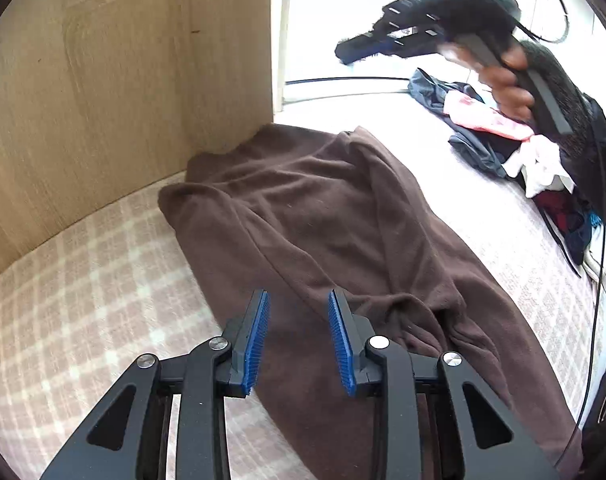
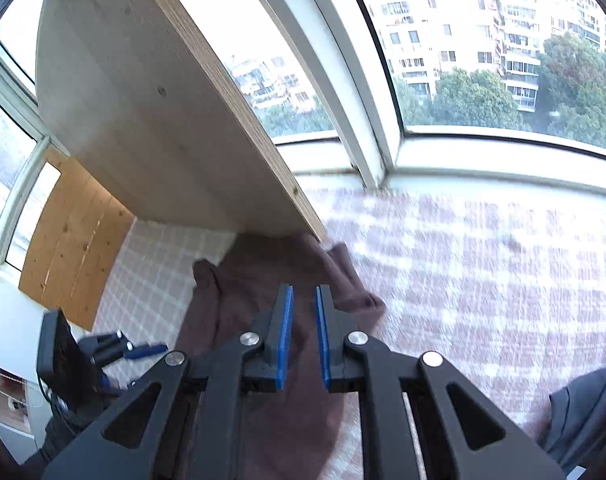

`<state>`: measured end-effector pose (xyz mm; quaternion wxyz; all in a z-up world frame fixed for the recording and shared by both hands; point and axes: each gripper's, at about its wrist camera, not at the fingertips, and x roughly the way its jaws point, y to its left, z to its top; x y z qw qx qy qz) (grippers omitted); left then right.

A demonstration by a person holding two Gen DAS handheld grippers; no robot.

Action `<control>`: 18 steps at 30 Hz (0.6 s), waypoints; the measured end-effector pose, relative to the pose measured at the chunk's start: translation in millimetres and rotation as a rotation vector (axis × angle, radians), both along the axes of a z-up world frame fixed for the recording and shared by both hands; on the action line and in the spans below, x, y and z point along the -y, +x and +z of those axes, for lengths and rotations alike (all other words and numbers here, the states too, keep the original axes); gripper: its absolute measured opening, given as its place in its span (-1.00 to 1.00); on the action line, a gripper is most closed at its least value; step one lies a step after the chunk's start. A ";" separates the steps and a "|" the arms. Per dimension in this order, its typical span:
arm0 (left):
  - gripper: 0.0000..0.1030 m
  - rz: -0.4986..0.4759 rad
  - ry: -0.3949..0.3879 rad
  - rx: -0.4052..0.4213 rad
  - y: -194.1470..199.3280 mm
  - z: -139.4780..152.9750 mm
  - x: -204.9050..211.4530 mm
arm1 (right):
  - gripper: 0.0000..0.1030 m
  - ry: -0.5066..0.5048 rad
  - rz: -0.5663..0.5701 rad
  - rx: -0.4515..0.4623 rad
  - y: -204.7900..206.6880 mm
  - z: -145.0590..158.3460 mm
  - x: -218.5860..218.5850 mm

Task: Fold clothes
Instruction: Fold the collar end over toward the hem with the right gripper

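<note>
A brown garment (image 1: 303, 208) lies spread lengthwise on the checked bedspread (image 1: 83, 300), its far end against a wooden panel (image 1: 123, 80). My left gripper (image 1: 299, 294) hovers over the garment's near part, open, with nothing between its blue pads. My right gripper (image 1: 355, 46) shows blurred at the top right, raised off the bed in a person's hand (image 1: 507, 88). In the right wrist view the right gripper (image 2: 303, 288) hangs above the brown garment (image 2: 239, 280). Its pads stand a narrow gap apart with nothing between them. The left gripper (image 2: 139, 348) appears low at the left.
A pile of mixed clothes (image 1: 503, 140) lies on the bed to the right. The wooden panel (image 2: 143, 100) rises at the bed's far left, windows (image 2: 483, 60) behind it. A black cable (image 1: 595, 280) hangs at the right edge. A dark cloth (image 2: 583, 412) sits at the lower right.
</note>
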<state>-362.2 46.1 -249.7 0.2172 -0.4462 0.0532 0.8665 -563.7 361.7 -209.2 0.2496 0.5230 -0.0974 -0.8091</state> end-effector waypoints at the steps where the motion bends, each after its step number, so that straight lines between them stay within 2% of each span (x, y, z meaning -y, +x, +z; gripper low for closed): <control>1: -0.43 0.004 0.003 0.008 -10.3 -0.7 4.7 | -0.77 0.023 0.010 0.030 4.6 -11.2 -3.2; 5: -0.43 -0.031 -0.036 0.021 -29.1 -3.8 5.9 | -0.77 0.071 0.096 0.118 8.3 -62.4 9.1; 6: -0.43 -0.040 -0.039 0.021 -30.3 -4.0 4.3 | -0.78 0.107 0.105 0.116 5.1 -73.2 13.8; 8: -0.43 -0.046 -0.035 0.022 -31.1 -4.3 2.6 | -0.86 0.144 0.099 0.075 -0.3 -74.5 10.9; 9: -0.43 -0.043 -0.037 0.019 -29.0 -4.8 3.2 | -0.85 0.193 0.066 0.060 0.6 -69.5 7.6; 11: -0.43 -0.033 -0.034 0.015 -22.5 -6.5 5.5 | -0.73 0.251 0.056 -0.028 9.4 -45.5 11.7; 13: -0.43 -0.043 0.006 0.023 -13.6 -9.4 5.2 | -0.73 0.203 0.130 -0.090 20.1 -20.6 32.1; 15: -0.43 -0.069 0.025 0.037 -5.4 -15.2 -2.3 | -0.62 0.182 0.226 -0.135 26.0 -5.1 69.8; 16: -0.43 -0.084 0.016 0.040 -2.3 -18.7 -8.7 | -0.52 0.176 0.280 -0.153 27.1 0.1 91.9; 18: -0.40 -0.106 -0.013 0.033 2.1 -25.0 -21.3 | -0.47 0.206 0.348 -0.179 23.7 -1.2 137.8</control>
